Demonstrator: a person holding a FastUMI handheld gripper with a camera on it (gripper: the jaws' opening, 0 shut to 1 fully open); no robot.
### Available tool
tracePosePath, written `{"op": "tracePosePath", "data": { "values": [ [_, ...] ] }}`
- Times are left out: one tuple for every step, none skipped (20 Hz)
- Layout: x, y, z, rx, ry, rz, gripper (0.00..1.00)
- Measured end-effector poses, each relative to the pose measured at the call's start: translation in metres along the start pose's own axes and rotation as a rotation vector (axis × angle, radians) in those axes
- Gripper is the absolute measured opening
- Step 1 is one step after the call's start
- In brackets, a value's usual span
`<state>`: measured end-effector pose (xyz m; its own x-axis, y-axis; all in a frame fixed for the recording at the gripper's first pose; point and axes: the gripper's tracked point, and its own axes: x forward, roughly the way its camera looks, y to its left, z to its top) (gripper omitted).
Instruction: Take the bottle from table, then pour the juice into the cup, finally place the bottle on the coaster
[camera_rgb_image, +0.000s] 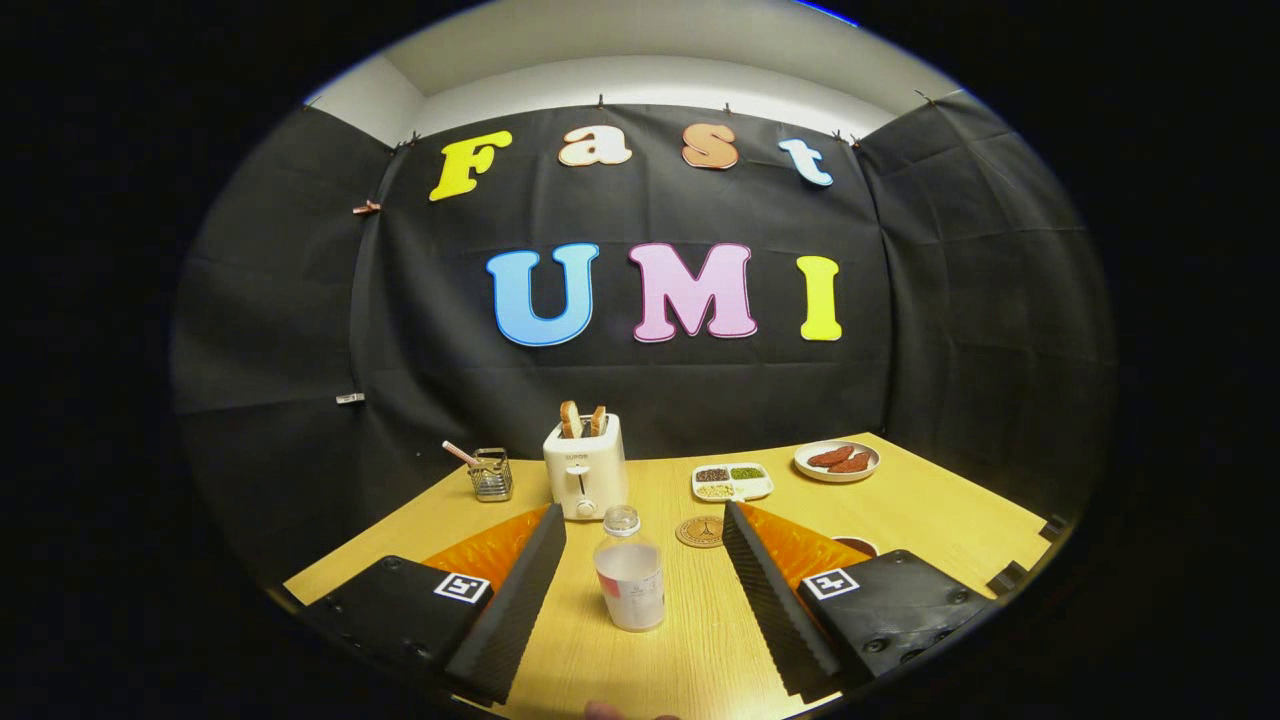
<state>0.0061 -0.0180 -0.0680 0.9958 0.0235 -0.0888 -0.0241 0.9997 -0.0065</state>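
Bottle (629, 575) between spread tongs (640, 530), label unreadable

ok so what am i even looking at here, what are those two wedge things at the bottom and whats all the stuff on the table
Those two wedges are the fingers of a hand-held gripper; a person carries it, and the camera rides on it, looking forward along the fingers. The jaws stand open, holding nothing. Between them stands a small clear bottle on the wooden table. Just beyond the fingertips lies a round coaster. A cup's rim peeks out behind the right finger. Farther back: a white toaster with bread in it, a wire holder, a divided dish and a plate of food.
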Motion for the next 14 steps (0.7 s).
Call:
{"op": "tracePosePath", "data": {
  "values": [
    [0.003, 0.002, -0.005, -0.001, -0.001, 0.001, 0.97],
    [0.005, 0.003, -0.010, -0.001, -0.002, 0.000, 0.97],
    [0.008, 0.004, -0.016, -0.002, -0.002, -0.002, 0.97],
    [0.010, 0.006, -0.023, -0.002, 0.001, -0.004, 0.97],
    [0.013, 0.008, -0.031, -0.002, 0.007, -0.004, 0.97],
    [0.017, 0.009, -0.039, -0.001, 0.014, -0.004, 0.97],
    [0.021, 0.010, -0.047, 0.003, 0.019, -0.008, 0.97],
    [0.025, 0.009, -0.055, 0.011, 0.021, -0.016, 0.97],
    [0.030, 0.009, -0.061, 0.023, 0.018, -0.023, 0.97],
    [0.036, 0.009, -0.067, 0.033, 0.018, -0.031, 0.97],
    [0.042, 0.008, -0.073, 0.036, 0.018, -0.039, 0.97],
    [0.046, 0.007, -0.079, 0.032, 0.020, -0.049, 0.97],
    [0.051, 0.006, -0.086, 0.025, 0.026, -0.055, 0.97],
    [0.057, 0.006, -0.092, 0.017, 0.034, -0.057, 0.97]
  ]
}}
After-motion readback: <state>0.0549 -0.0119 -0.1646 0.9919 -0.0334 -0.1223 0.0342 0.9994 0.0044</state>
